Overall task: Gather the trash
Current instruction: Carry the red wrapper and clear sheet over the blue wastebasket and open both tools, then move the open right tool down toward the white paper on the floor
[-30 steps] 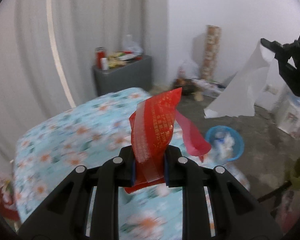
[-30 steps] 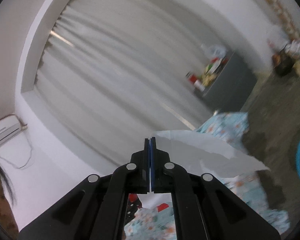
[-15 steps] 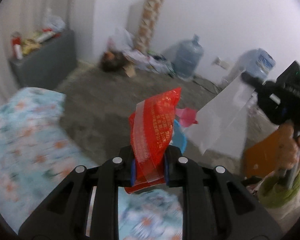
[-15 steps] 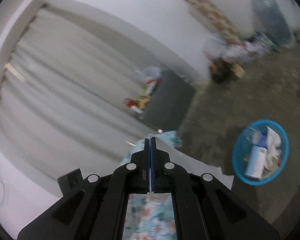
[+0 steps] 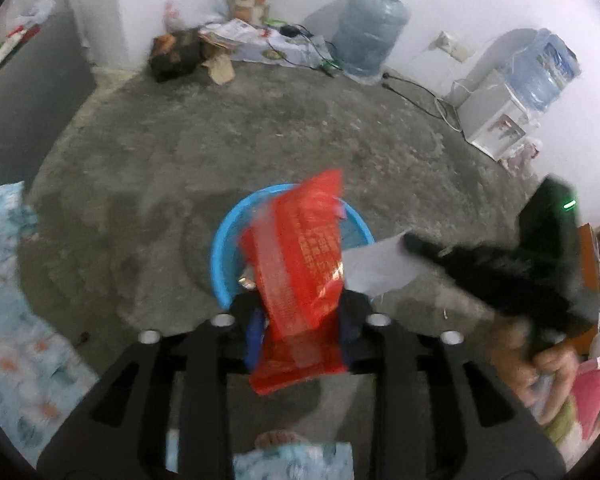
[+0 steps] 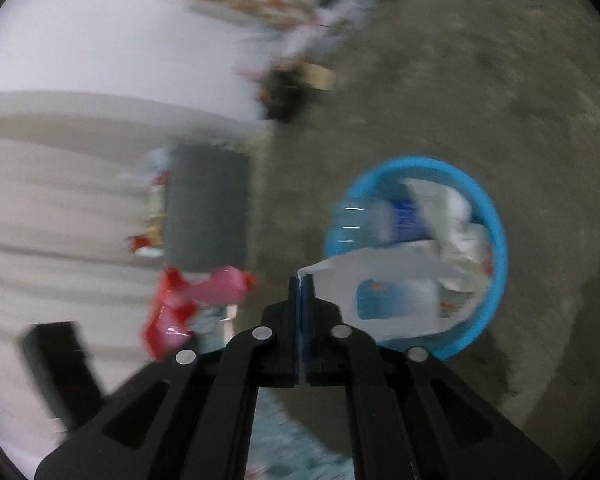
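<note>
Our left claw (image 5: 300, 326) is pinching the red wrapper (image 5: 300, 276) near its lower end, with a short tail hanging below the pads and most of the length standing up past them toward 12 o'clock. Our right claw (image 6: 303, 280) is pressed together on a corner of the white paper sheet (image 6: 392, 292), which fans out toward 2 o'clock.

Beyond the left claw, the wrapper overlaps the blue basket (image 5: 225, 240) on the concrete floor (image 5: 260, 128), so we judge that claw to be roughly above the basket. In the right wrist view the basket (image 6: 496, 240) lies at 2 o'clock, already holding a bottle and crumpled white scraps, and the sheet's free edge hangs over its rim. At 3 o'clock in the left view we see the right claw (image 5: 410, 244) bringing the sheet (image 5: 376, 268) in beside the wrapper. The floral-covered bench (image 5: 16, 312) edge sits at 8 o'clock. Water jugs (image 5: 366, 28) stand against the far wall at 1 o'clock.

Both pieces look very light and limp. The wrapper is thin, glossy film that holds a crease; the sheet flexes freely. We expect either could cling to a pad or drift sideways on release, so edge grips like these suit them, and we would let go low over the basket's middle. Motion blur hides finer detail.
</note>
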